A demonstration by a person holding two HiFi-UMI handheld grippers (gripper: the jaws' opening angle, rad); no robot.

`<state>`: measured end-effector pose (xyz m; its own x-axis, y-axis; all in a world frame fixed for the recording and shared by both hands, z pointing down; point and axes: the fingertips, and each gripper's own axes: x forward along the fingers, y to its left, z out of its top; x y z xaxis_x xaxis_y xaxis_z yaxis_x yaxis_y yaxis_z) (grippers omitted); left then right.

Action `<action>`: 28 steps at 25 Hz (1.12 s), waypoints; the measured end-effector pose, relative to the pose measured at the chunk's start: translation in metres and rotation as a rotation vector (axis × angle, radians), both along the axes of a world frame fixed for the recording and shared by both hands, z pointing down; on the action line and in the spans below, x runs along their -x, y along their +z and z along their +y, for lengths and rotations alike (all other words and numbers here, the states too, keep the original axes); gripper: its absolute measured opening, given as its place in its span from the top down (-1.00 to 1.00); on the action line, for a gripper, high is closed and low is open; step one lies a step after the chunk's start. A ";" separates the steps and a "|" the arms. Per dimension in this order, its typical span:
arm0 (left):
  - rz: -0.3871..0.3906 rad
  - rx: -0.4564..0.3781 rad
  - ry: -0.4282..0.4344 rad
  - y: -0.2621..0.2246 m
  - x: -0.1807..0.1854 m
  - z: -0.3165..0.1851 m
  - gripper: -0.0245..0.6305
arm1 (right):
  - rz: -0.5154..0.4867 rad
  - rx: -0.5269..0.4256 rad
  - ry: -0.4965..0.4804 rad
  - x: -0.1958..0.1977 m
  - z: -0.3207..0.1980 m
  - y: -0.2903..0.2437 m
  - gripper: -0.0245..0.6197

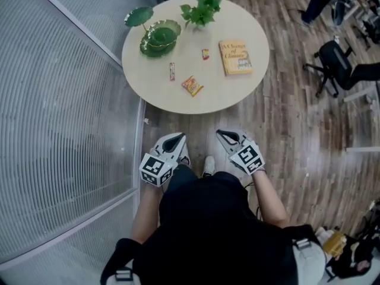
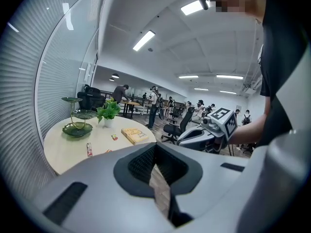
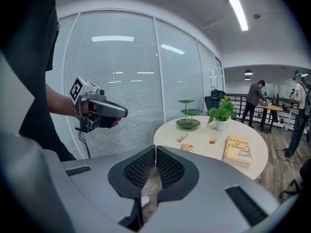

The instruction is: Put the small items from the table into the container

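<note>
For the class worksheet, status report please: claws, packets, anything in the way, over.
Left claw, right claw shut, empty, short of table. Three snack packets on tabletop, none in green tiered dish. Book, potted plant beside them, not blocking.

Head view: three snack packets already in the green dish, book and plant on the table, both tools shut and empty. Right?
One error: the long packet, red packet and orange packet lie on the bare table, outside the green dish; the head view shows it. The book and plant are on the table; left tool and right tool are shut and empty.
</note>
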<state>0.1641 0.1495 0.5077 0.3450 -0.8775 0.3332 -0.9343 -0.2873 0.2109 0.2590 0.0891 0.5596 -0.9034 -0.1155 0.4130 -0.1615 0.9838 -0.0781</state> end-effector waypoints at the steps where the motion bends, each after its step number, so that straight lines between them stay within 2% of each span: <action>1: 0.004 -0.005 0.003 0.001 0.003 -0.003 0.92 | 0.008 -0.005 0.003 0.001 -0.003 0.001 0.85; 6: 0.032 -0.032 0.015 0.002 0.028 -0.022 0.92 | 0.028 -0.015 0.046 0.018 -0.020 -0.001 0.85; 11: 0.052 -0.048 0.039 0.004 0.065 -0.040 0.92 | 0.062 -0.025 0.056 0.054 -0.028 -0.002 0.85; 22: 0.129 -0.025 0.136 0.026 0.151 -0.066 0.92 | 0.159 -0.032 0.058 0.155 -0.019 0.018 0.85; 28: 0.143 -0.018 0.149 0.034 0.174 -0.077 0.92 | 0.178 -0.011 0.054 0.181 -0.024 0.026 0.85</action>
<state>-0.0099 0.0728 0.5413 0.5143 -0.8186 0.2558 -0.8420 -0.4252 0.3320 0.0783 0.0648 0.5857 -0.8081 -0.1675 0.5647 -0.2250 0.9738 -0.0331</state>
